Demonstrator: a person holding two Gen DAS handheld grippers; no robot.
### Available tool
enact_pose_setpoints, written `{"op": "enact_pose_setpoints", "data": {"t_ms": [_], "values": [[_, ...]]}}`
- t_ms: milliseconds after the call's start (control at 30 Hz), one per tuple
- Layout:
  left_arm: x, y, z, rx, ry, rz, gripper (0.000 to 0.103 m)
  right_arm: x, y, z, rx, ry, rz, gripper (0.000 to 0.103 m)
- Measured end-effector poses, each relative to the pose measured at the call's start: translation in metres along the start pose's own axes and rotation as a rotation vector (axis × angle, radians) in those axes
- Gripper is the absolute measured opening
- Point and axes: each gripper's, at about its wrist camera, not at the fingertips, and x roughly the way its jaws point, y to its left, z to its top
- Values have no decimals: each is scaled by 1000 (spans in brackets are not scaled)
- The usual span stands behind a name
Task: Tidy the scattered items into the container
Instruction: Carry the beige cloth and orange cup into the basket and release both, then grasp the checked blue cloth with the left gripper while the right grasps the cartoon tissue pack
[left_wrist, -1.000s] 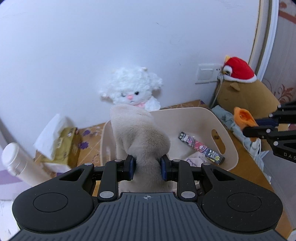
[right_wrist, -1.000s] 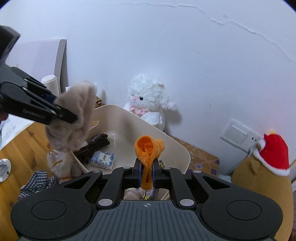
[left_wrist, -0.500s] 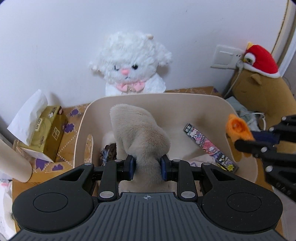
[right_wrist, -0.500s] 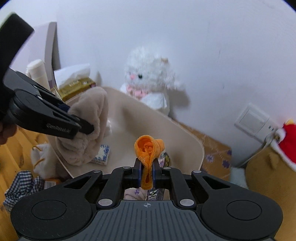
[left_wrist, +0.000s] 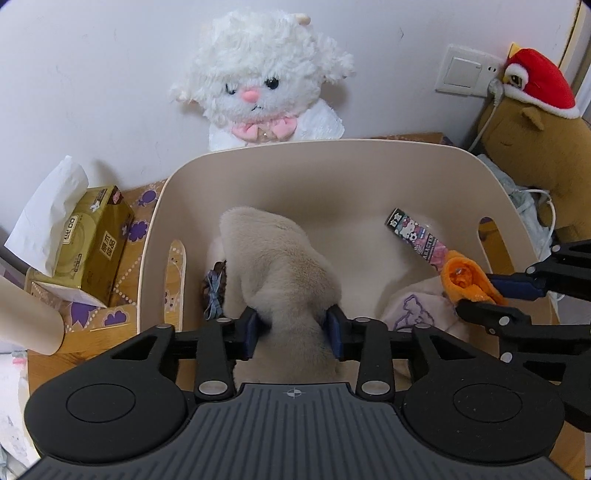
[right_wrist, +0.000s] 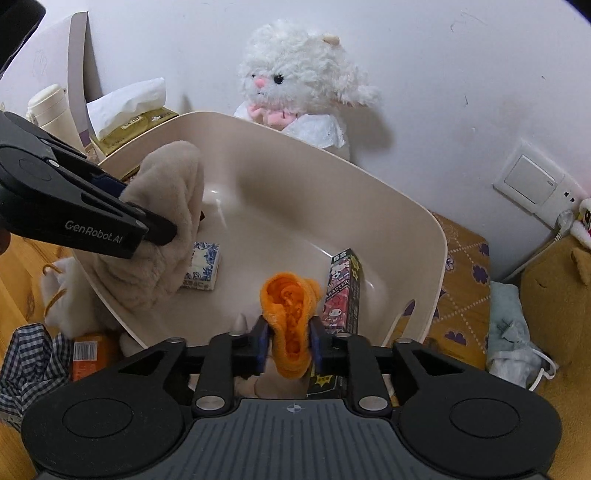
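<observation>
We see the cream container (left_wrist: 491, 192) on the wooden worktop (right_wrist: 22, 273), in front of a white plush lamb (left_wrist: 258, 77). Our left claw (left_wrist: 293, 326) pinches a beige plush item (left_wrist: 280, 266) that hangs over the container's interior. Our right claw (right_wrist: 286, 341) is clamped on a small orange cloth (right_wrist: 290, 310) above the container's near rim. Inside lie a printed carton (right_wrist: 343, 291) and a blue-patterned packet (right_wrist: 203, 266); possibly more, partly hidden.
</observation>
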Motion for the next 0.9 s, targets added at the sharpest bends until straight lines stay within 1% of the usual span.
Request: {"op": "enact_pose_setpoints", "data": {"t_ms": [33, 67, 100, 133, 167, 200, 233, 267, 300, 333, 400, 500, 567, 733, 900], "values": [[0, 0, 0, 2, 6, -2, 48, -2, 0, 0, 1, -4, -3, 46], [-1, 0, 0, 6, 12, -13, 52, -4, 0, 0, 2, -11, -7, 50], [-3, -1, 0, 12, 7, -21, 56, -6, 0, 0, 4, -20, -11, 59], [-6, -1, 0, 16, -4, -12, 59, -9, 0, 0, 5, -25, -12, 67], [-8, -2, 0, 19, -12, 0, 67, -11, -1, 0, 7, -30, -14, 70], [-10, -2, 0, 19, -20, 9, 72, -14, -1, 0, 8, -35, -17, 75], [-12, -1, 0, 16, -24, 9, 73, -16, -1, 0, 9, -37, -19, 79], [-14, -1, 0, 11, -25, 3, 76, -18, -1, 0, 10, -41, -21, 80], [-16, 0, 0, 8, -25, -8, 77, -20, 0, 0, 12, -44, -23, 84], [-19, 1, -1, 6, -27, -18, 77, -22, -1, -1, 14, -47, -26, 92], [-23, 2, -2, 5, -35, -14, 78, -28, -1, -2, 23, -62, -30, 102], [-30, 4, -5, 12, -42, 5, 78, -36, -2, -5, 40, -74, -32, 103], [-37, 6, -8, 10, -46, 3, 78, -42, -3, -7, 58, -84, -36, 103], [-60, 13, -17, -8, -77, 10, 78, -66, -2, -17, 82, -152, -53, 103], [-80, 19, -30, 15, -86, 19, 78, -82, 2, -36, 98, -168, -57, 103]]}}
